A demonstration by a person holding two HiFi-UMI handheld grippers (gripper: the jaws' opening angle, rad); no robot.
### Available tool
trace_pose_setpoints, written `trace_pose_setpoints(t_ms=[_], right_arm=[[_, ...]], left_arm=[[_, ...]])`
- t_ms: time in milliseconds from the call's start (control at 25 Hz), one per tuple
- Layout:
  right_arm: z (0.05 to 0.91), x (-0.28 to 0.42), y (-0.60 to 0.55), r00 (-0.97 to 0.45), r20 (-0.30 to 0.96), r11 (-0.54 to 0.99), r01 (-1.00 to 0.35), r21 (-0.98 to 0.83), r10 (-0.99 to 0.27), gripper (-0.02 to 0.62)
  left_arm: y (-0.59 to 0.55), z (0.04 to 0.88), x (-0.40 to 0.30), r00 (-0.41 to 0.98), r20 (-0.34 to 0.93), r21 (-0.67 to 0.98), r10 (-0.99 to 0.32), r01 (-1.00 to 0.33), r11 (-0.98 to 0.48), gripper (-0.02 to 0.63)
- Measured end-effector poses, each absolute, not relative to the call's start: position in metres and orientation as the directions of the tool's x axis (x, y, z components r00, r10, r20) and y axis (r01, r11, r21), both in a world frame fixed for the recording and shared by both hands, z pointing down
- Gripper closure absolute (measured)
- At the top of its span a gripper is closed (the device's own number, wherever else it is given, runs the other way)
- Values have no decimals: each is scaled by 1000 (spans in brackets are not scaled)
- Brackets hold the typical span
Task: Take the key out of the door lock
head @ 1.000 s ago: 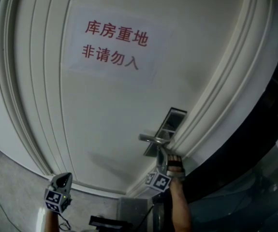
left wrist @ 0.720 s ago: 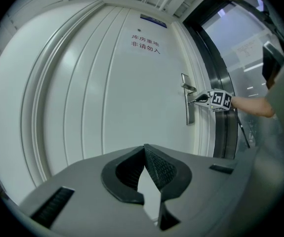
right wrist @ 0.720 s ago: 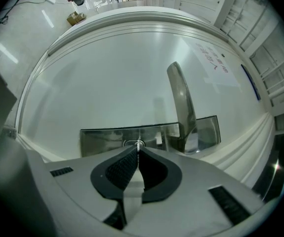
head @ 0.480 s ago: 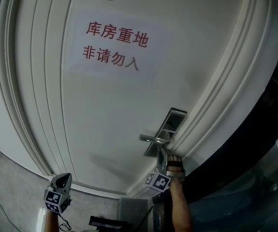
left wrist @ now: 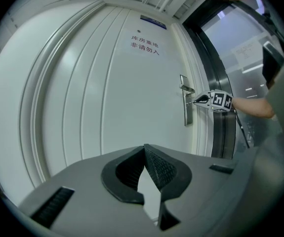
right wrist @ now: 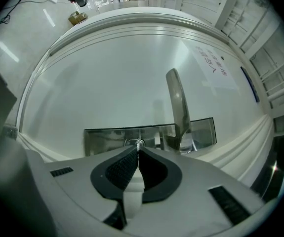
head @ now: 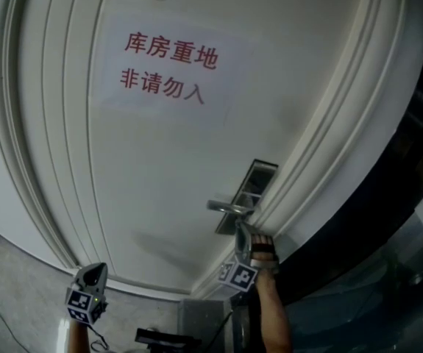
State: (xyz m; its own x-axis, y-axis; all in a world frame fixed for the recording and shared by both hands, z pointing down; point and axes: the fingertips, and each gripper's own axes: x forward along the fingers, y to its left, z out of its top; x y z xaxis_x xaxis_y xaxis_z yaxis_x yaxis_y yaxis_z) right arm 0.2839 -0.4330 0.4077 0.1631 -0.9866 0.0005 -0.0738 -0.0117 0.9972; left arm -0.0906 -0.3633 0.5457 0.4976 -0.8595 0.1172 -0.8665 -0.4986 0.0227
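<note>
A white door [head: 160, 160] carries a metal lock plate [head: 249, 190] with a lever handle [head: 226, 207]. My right gripper [head: 239, 235] points at the plate just below the handle. In the right gripper view its jaws [right wrist: 138, 149] are shut on the thin metal key [right wrist: 139, 143], which stands at the lock cylinder in the plate [right wrist: 107, 138]. The handle [right wrist: 178, 107] rises just right of the key. My left gripper [head: 90, 278] is held low and left, far from the lock, shut [left wrist: 144, 148] with nothing in it. It looks across at the right gripper [left wrist: 202, 100].
A paper sign with red characters [head: 168, 68] is stuck on the upper door. Moulded white door frame [head: 321, 145] runs beside the lock. A dark glass panel [head: 388, 219] stands to the right. Tiled wall and floor [head: 5, 285] show at lower left.
The head view has shifted slightly, so door and lock sit a little higher and further left. The right gripper stays at the lock, the left stays still.
</note>
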Motion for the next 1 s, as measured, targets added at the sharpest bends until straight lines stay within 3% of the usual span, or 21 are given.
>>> trace_pose_setpoints(t_ms=[1000], right_arm=[[408, 293, -400, 193, -18, -33, -74, 997, -981, 575]], left_arm=[[-344, 540, -93, 501, 104, 12, -859, -865, -502, 597]])
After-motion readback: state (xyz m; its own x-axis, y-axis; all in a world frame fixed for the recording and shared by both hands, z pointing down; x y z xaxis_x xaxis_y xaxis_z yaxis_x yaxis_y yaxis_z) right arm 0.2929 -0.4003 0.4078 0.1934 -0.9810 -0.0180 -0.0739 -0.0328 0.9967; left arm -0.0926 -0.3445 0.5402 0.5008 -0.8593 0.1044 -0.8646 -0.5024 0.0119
